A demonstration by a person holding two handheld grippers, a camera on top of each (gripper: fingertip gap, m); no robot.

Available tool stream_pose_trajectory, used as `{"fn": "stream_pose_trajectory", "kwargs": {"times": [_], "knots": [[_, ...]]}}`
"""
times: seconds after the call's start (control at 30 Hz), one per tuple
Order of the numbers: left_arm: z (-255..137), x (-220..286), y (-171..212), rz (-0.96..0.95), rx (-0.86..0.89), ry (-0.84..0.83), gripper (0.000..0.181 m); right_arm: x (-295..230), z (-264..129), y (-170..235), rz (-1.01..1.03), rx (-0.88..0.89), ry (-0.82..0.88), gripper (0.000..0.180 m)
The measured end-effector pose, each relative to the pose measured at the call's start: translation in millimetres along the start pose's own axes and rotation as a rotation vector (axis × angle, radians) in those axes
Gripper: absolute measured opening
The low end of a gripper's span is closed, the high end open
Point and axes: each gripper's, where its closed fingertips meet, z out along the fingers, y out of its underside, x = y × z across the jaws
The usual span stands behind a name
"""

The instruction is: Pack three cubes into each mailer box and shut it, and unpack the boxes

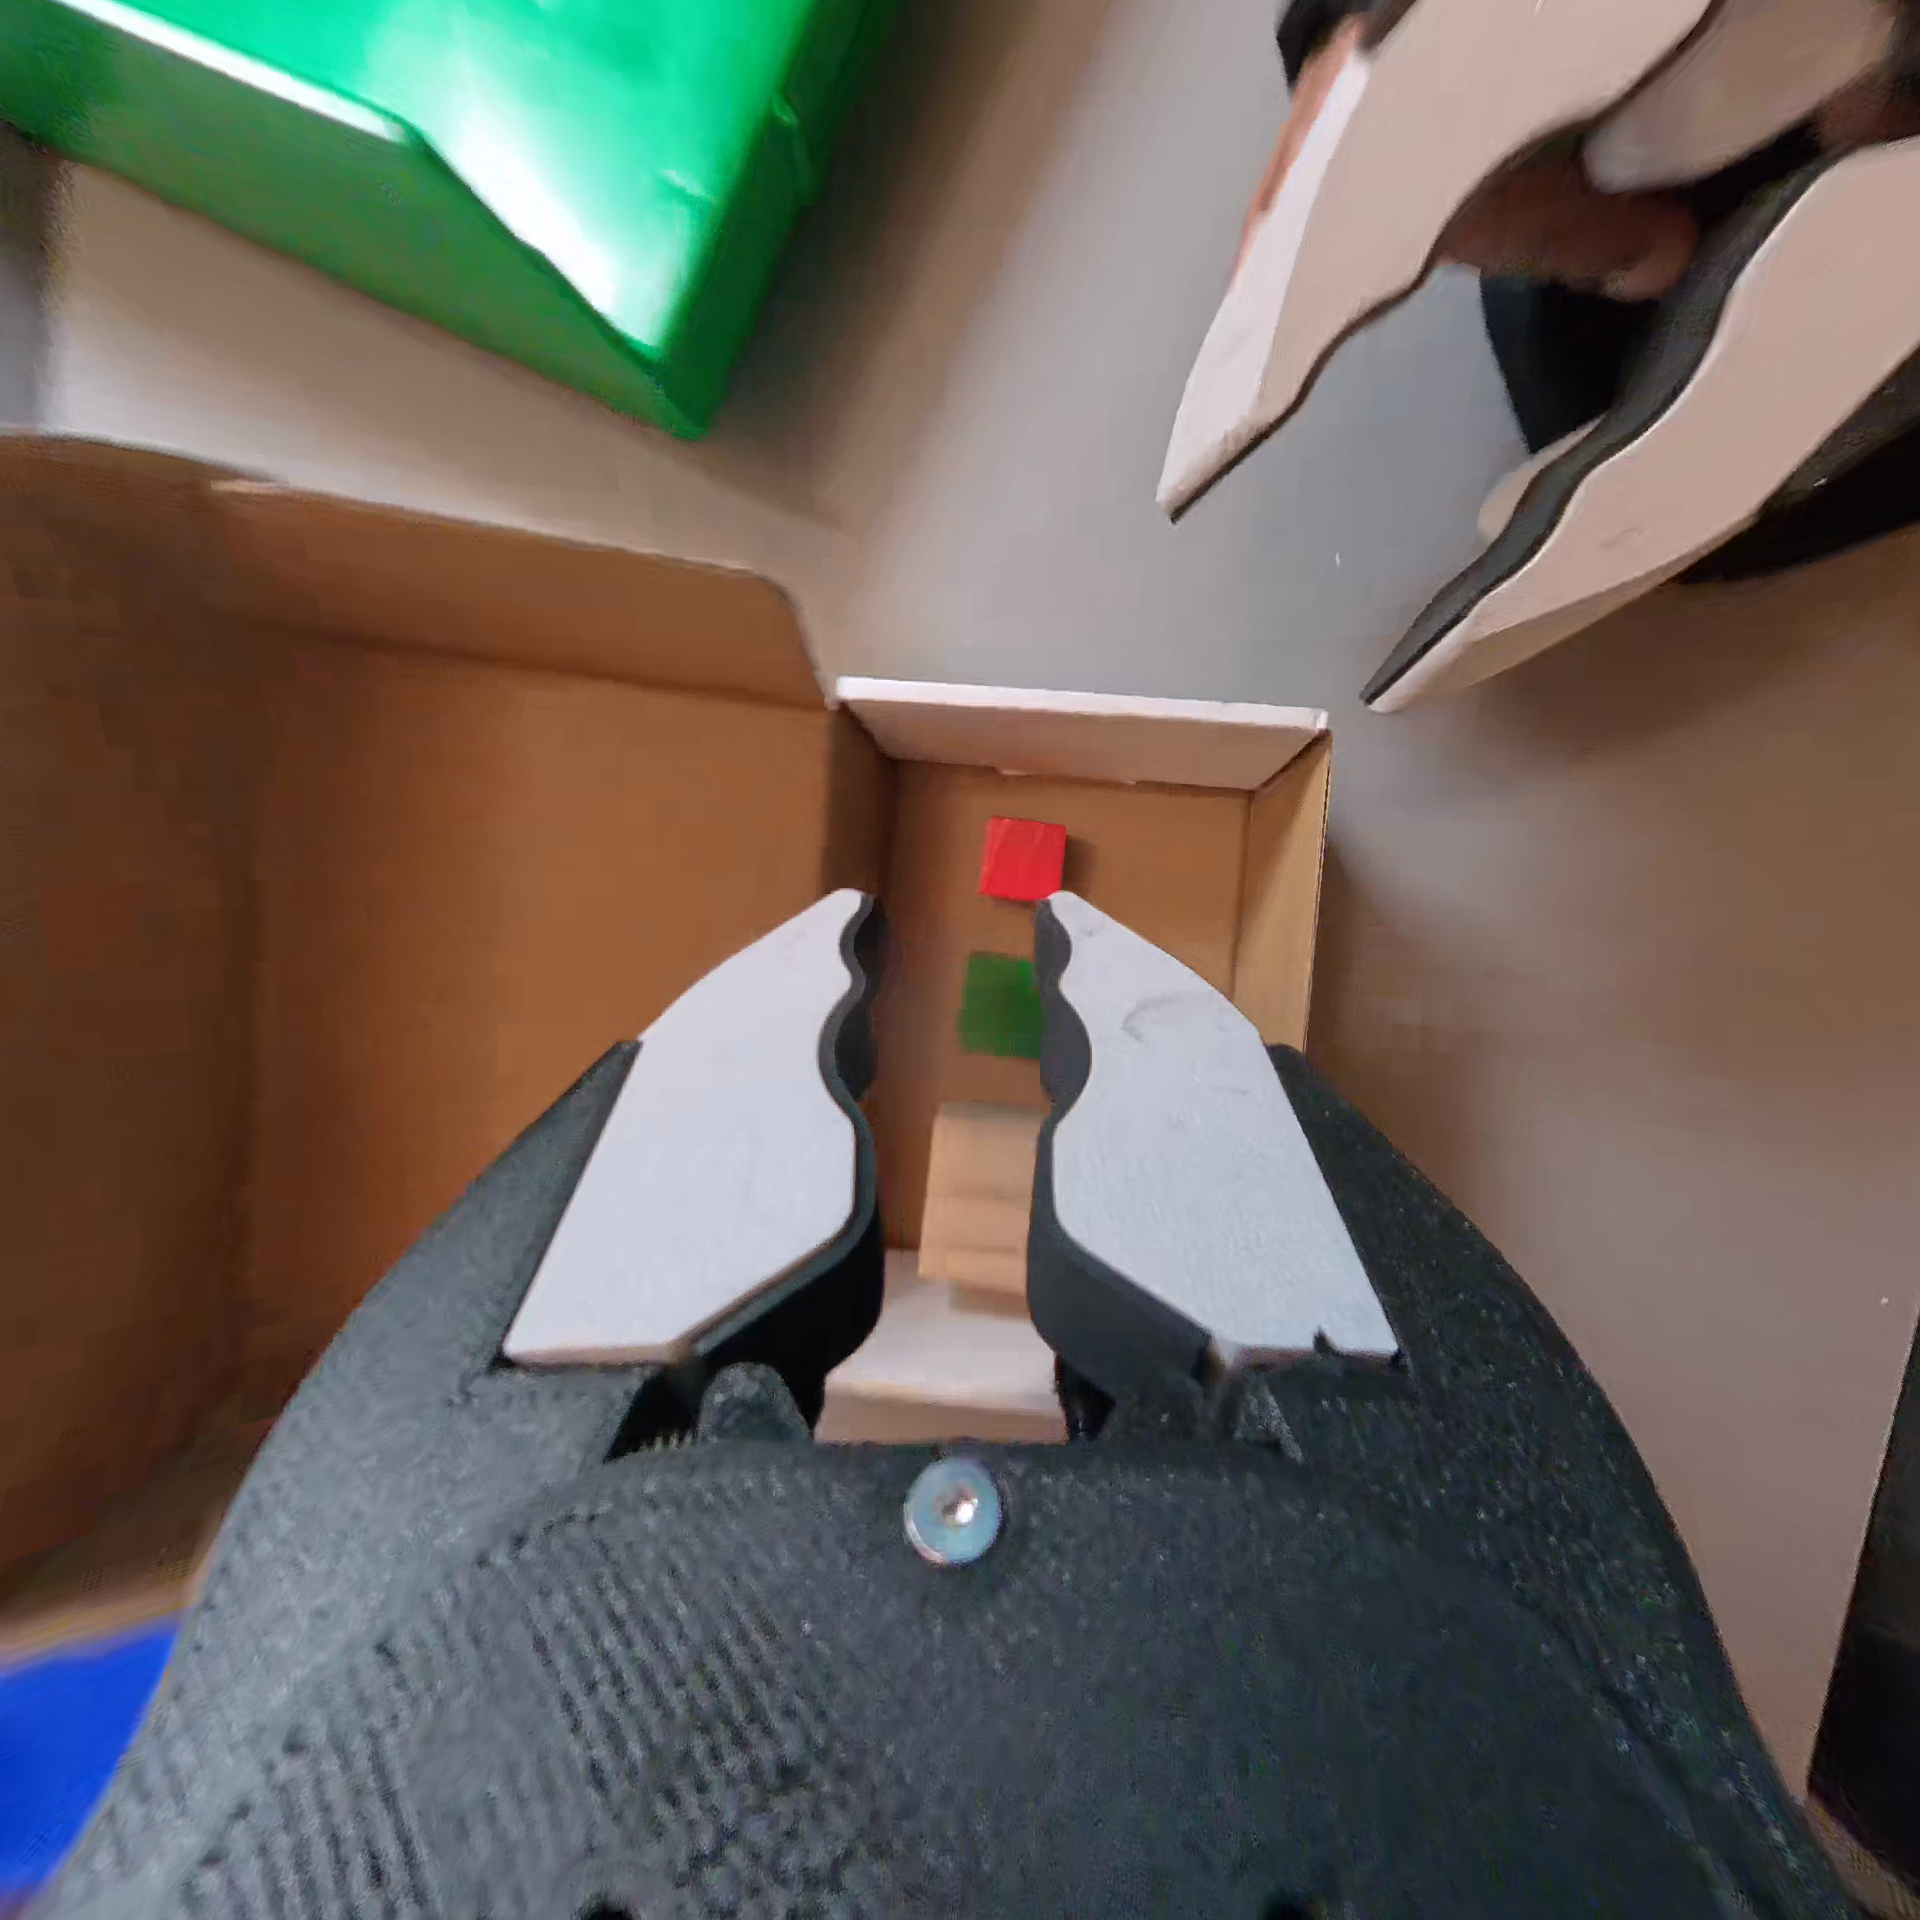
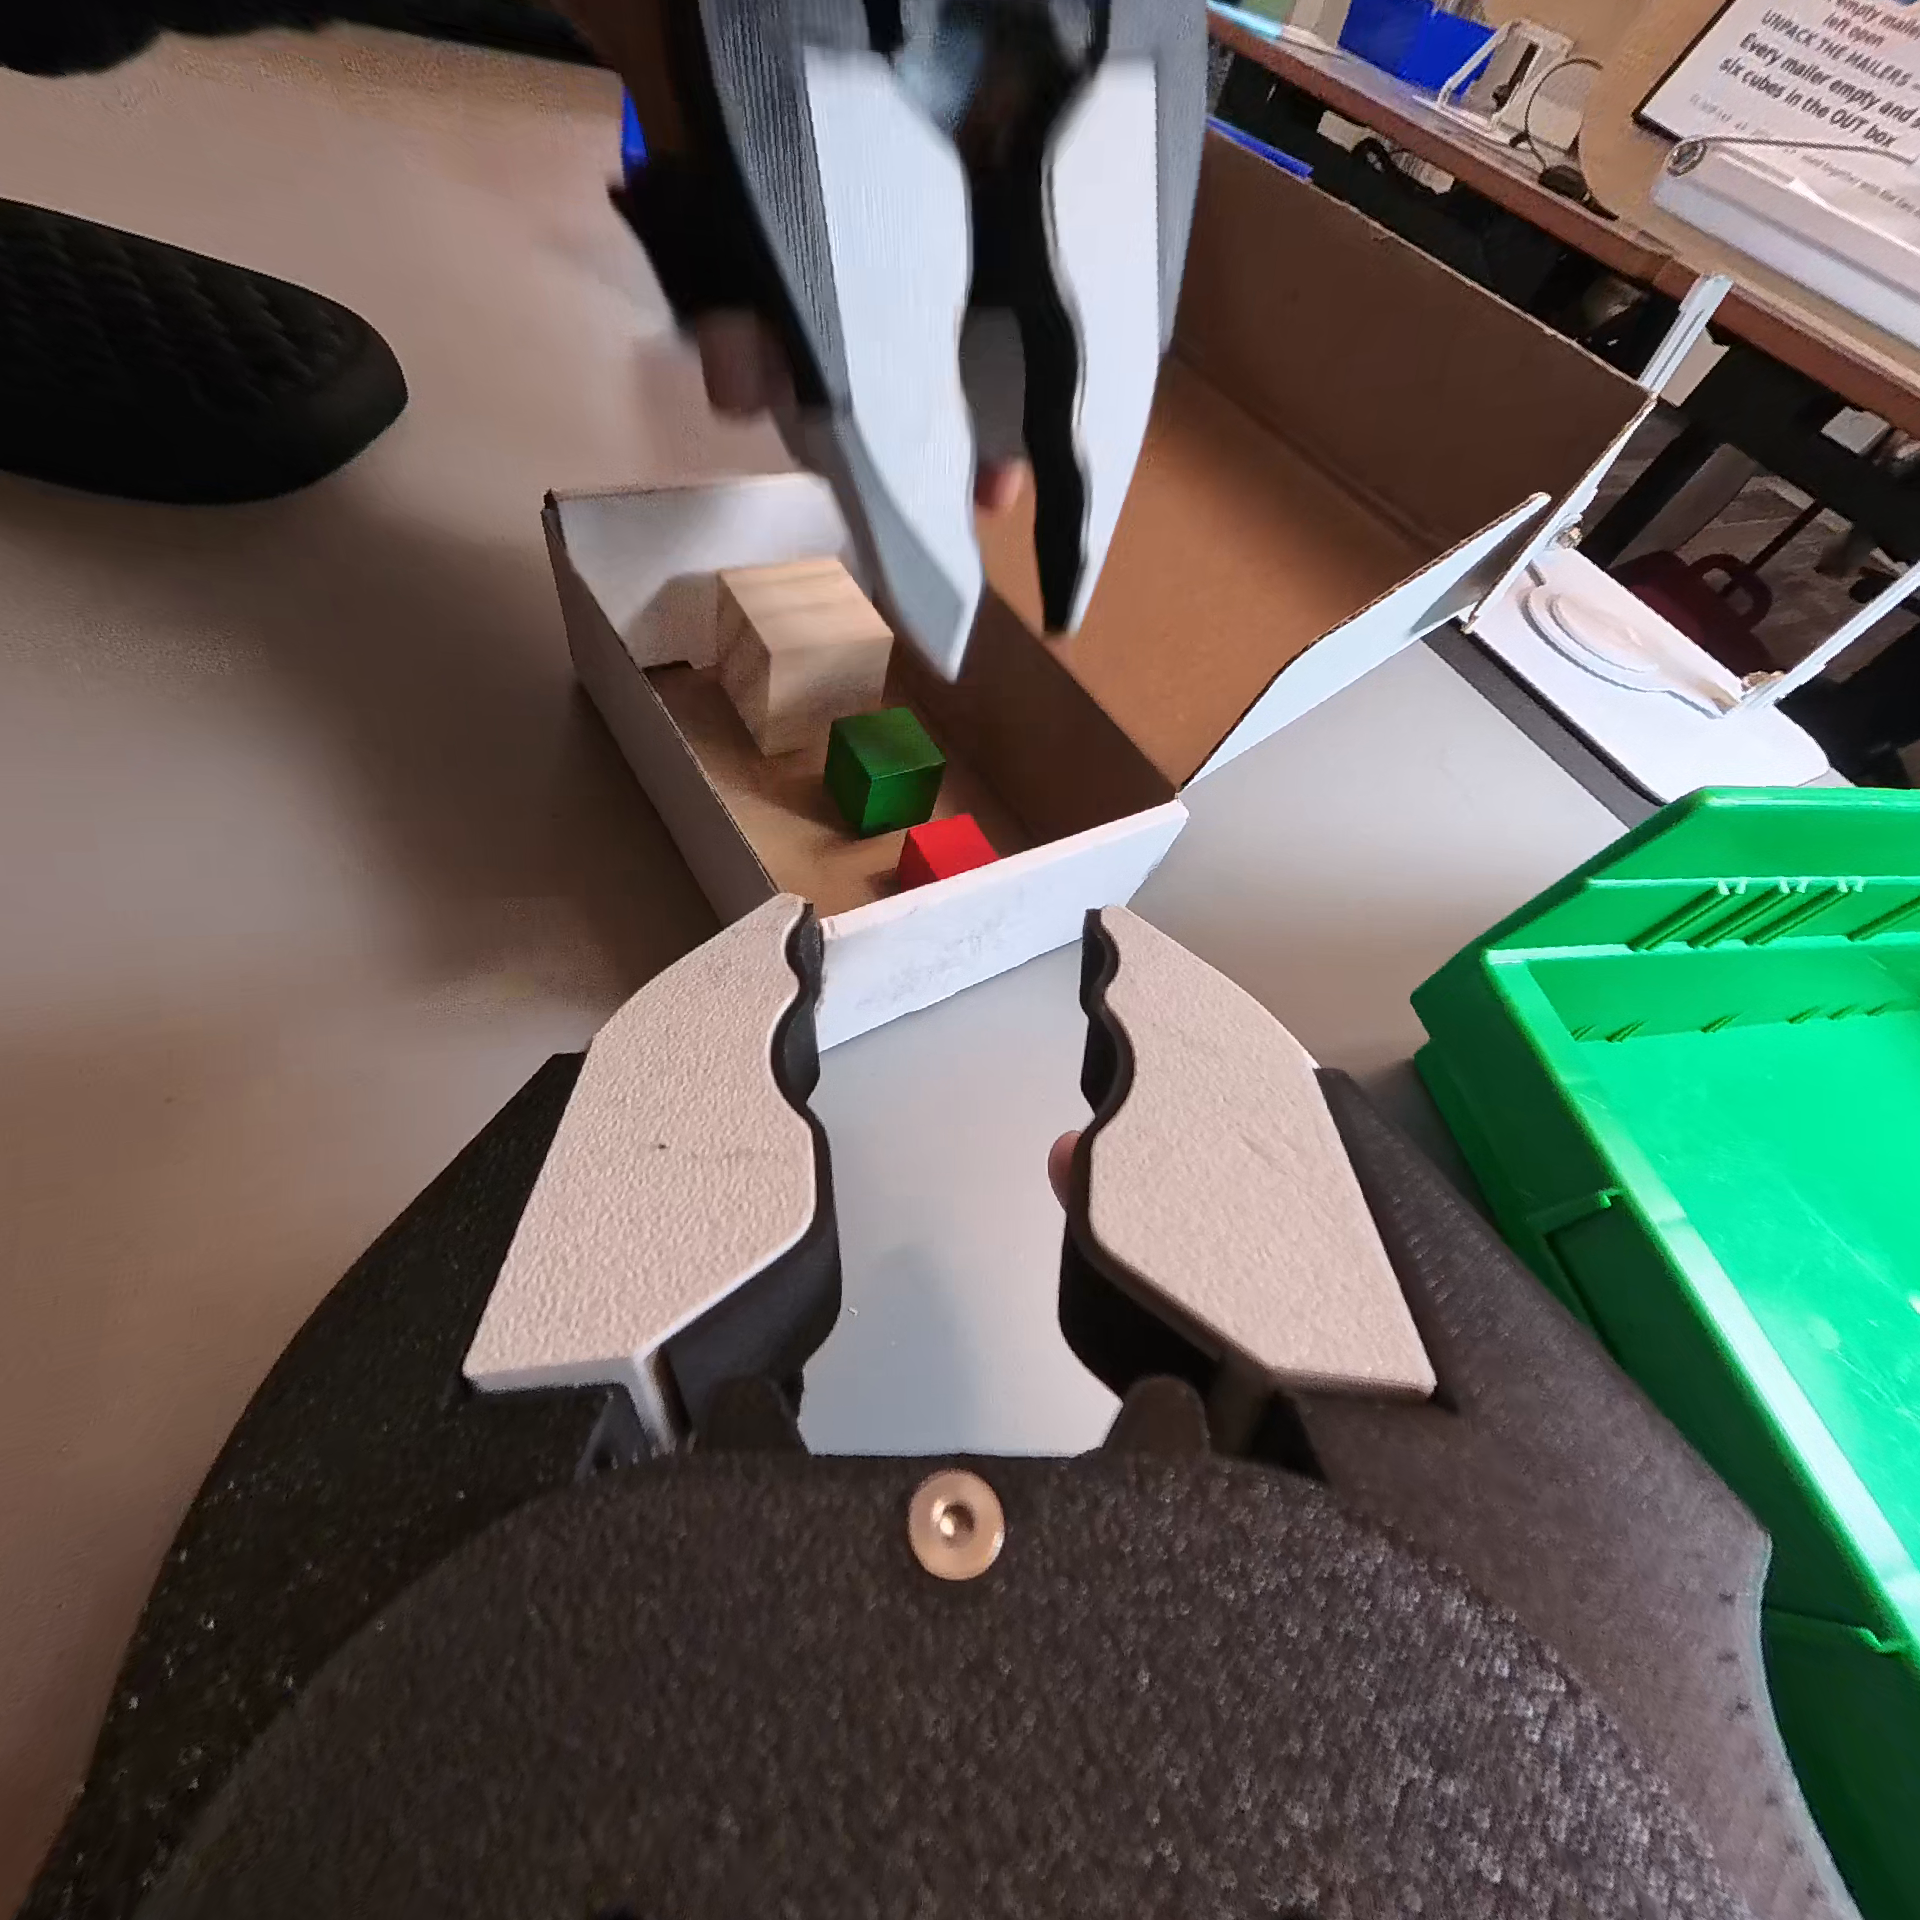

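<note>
A: Taking the open white cardboard mailer box as my landmark, what's in it, left to right on your right wrist feed?

B: At its left end I see a pale bare-wood cube, the largest of the three. Next comes a dark green wooden cube, just beside it. Last is a small red wooden cube, close to the box's near end wall. All three rest on the brown floor of the box.

A: My left tool hangs over the box, fingers spread with nothing between them. Through the gap I see the same three cubes in a row: bare wood nearest, green, then red farthest.

B: My right tool sits just outside that near end wall, fingers spread wide and empty. The lid stands open to the right of the box, brown inside.

A: Beyond the lid?

B: A bright green plastic bin rests on the grey counter, to the right of the box and apart from it. In your feed it shows past the lid, at top left.
</note>
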Motion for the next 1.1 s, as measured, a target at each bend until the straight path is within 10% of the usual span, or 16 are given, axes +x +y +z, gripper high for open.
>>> {"fn": "stream_pose_trajectory", "kwargs": {"times": [0.03,0.27,0.7,1.1], "knots": [[-15.0,-5.9,-2.3,-0.019,0.053,-0.028,0.027,0.9,0.0,-0.2,0.003,0.000,0.004,0.048],[-106.5,-64.0,43.4,-0.294,0.383,-0.283,0.025,36.8,-5.7,-28.4,0.132,0.063,0.108,0.033],[-66.6,-74.0,70.1,-0.620,0.551,-0.126,0.027,96.4,66.8,-34.0,0.320,-0.161,0.202,0.032],[-70.6,-12.7,68.6,-0.302,0.571,-0.106,0.016,23.7,25.2,-38.8,0.072,-0.032,0.135,0.014]]}}
